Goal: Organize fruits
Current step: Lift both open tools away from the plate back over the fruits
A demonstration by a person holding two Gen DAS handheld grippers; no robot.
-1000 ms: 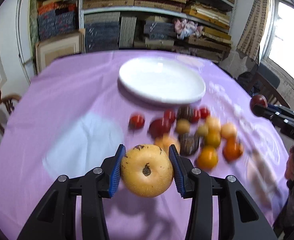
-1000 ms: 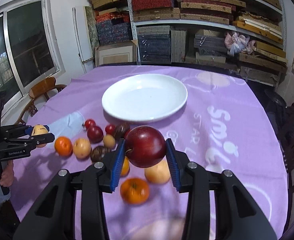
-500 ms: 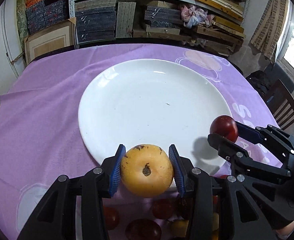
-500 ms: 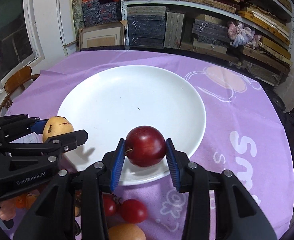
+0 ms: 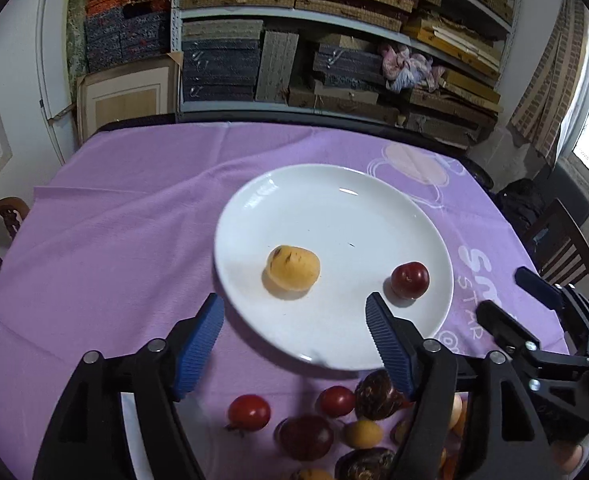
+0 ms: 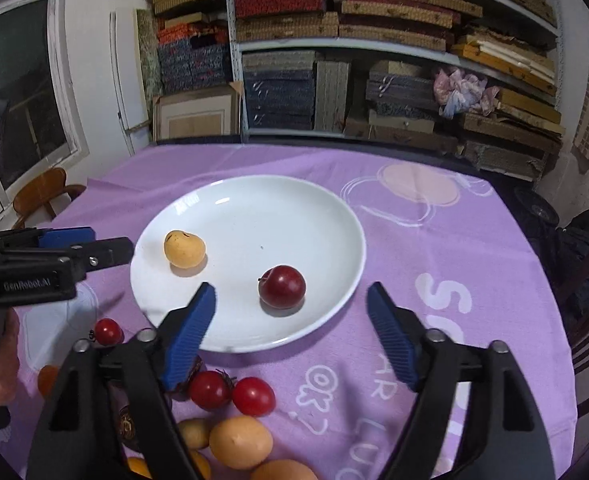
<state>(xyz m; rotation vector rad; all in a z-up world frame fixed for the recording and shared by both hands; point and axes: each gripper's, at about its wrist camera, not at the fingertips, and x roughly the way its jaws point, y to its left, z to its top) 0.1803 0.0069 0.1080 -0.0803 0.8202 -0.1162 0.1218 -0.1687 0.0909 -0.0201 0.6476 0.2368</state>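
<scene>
Soft, even daylight fills both views; the plate [image 5: 254,200] ahead of the jaws shows small glints (fisheye bends the edges), and fruit shadows stay faint.

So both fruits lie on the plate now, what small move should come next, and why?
Probably draw both back toward the loose fruits. The yellow fruit and red plum rest on the white plate, and the left hand-held gripper and right hand-held gripper are opening, empty.

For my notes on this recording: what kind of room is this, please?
Probably a storeroom or workshop used as a dining spot: metal shelves packed with flat boxes, a table under a purple cloth, and wooden chairs beside it.
</scene>
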